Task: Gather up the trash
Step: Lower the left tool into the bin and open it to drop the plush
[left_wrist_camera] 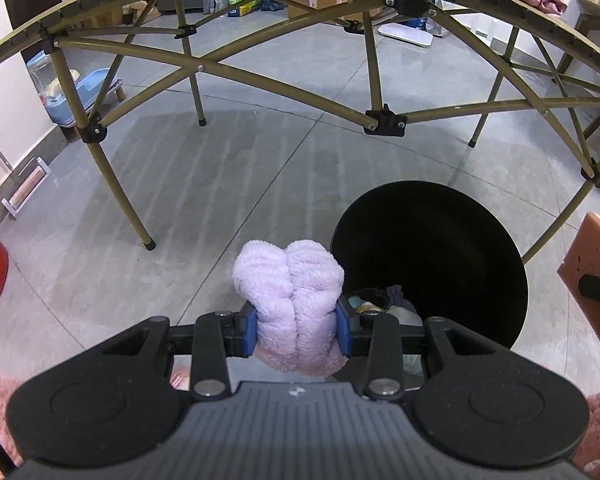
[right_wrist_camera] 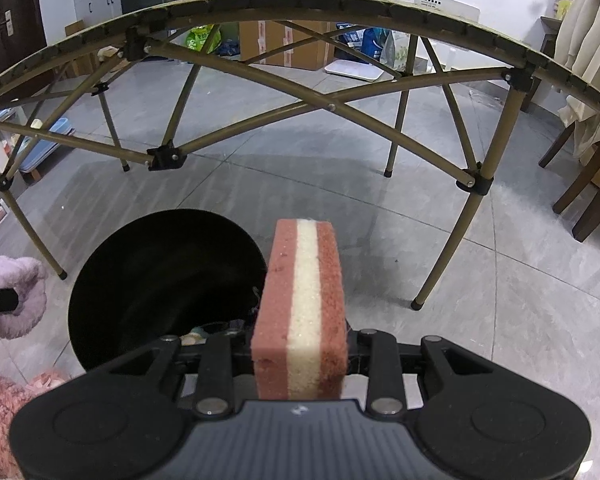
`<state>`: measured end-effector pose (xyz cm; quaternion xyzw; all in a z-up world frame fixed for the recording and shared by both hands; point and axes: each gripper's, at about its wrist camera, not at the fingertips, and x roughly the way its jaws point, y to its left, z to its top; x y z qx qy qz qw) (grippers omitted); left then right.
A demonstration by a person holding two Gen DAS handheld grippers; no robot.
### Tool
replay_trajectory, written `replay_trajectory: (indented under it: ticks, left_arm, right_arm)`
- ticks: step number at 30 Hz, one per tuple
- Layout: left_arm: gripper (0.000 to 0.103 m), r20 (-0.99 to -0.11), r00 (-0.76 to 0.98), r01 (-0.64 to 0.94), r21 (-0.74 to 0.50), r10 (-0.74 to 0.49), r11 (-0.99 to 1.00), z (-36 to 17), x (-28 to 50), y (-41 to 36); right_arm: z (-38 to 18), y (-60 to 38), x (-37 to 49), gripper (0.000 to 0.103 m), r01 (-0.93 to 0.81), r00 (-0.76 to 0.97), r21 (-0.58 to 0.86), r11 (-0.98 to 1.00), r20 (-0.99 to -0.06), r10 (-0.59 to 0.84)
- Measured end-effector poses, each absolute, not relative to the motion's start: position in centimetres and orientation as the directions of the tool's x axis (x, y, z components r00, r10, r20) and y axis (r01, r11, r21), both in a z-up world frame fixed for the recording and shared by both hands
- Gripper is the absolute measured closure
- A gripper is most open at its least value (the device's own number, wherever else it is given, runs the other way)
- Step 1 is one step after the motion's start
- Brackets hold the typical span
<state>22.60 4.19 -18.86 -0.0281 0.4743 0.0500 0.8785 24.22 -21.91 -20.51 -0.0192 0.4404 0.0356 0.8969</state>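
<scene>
Left wrist view: left gripper [left_wrist_camera: 296, 330] is squeezing a cloth [left_wrist_camera: 290, 292] beside the bin [left_wrist_camera: 432, 236]; right gripper [right_wrist_camera: 300, 354] is clamping a sponge [right_wrist_camera: 302, 300]. Releasing now risks missing.

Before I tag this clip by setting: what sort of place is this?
Probably a lived-in home room, perhaps a dining or storage area. A folding camp table stands on a grey tiled floor, cardboard boxes and shopping bags line the far wall, and a wooden chair sits at the right.
</scene>
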Motion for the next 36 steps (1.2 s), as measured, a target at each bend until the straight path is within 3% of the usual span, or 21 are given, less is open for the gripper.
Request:
replay_trajectory:
  ticks: [36]
  left_arm:
    - [0.066, -0.857, 0.515, -0.129, -0.084, -0.005, 0.988, -18.3, 28.6, -4.4]
  right_arm:
    - [-20.5, -23.6, 27.6, 0.073, -0.003, 0.638, -0.012, 1.0, -0.77, -0.007]
